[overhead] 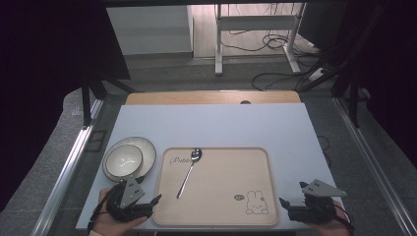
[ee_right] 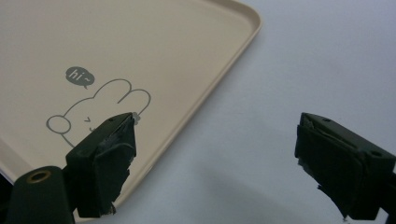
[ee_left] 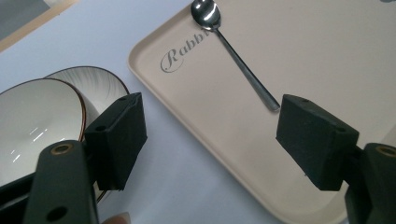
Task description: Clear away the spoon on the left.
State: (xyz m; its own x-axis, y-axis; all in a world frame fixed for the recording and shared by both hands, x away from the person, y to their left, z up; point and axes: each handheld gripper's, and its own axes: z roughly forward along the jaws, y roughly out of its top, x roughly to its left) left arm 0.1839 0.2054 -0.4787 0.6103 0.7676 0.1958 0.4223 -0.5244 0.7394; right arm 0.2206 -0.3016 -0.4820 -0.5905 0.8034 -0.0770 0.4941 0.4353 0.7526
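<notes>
Two grippers wait at the near edge of the surface, jaws wide apart and empty.

The tray lies in the middle, near the front edge. Left of it, a bowl sits on a plate. The left gripper is just beside the tray's near left corner, the right gripper beside its right corner. The spoon lies on the tray's left half, bowl end far.
</notes>
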